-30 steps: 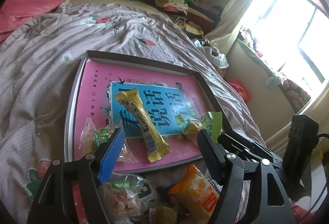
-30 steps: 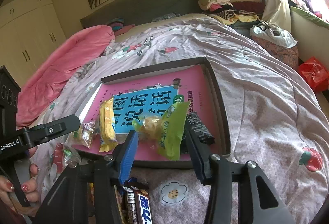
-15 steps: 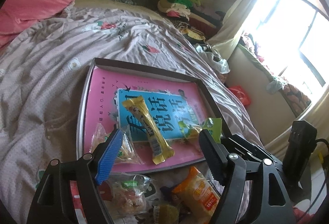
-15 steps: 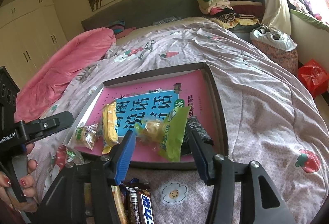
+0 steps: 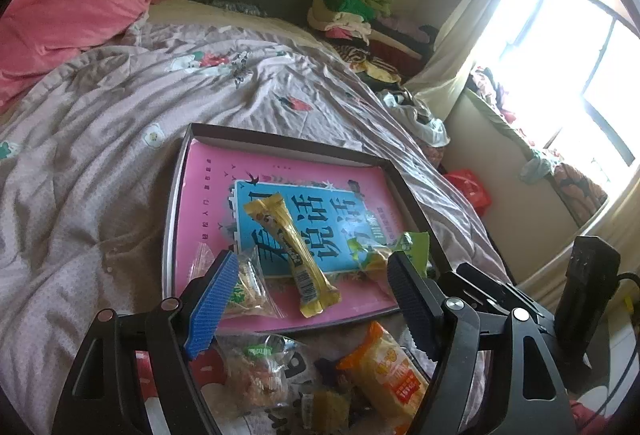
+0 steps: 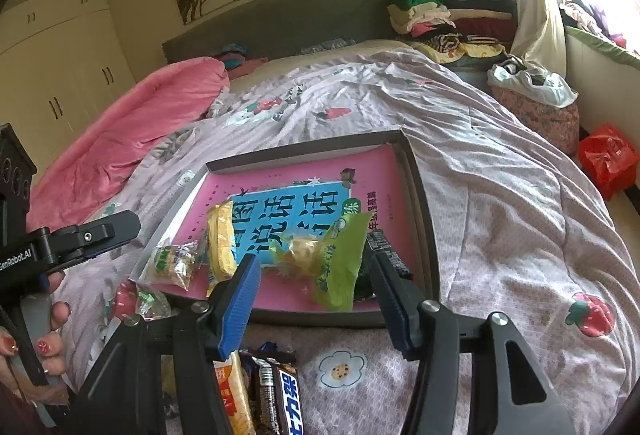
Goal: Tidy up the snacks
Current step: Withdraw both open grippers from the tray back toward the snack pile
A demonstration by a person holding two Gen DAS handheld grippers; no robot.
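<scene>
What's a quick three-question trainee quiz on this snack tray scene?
1. True or false: the yellow snack bar lies inside the tray, on top of the pink book.
2. Where is the green-wrapped snack? A: on the bare quilt. B: in the tray. C: on the pink pillow.
3. Fill in: the orange packet lies ___ the tray, on its near side.

Key: 1 true; 2 B; 3 outside.
</scene>
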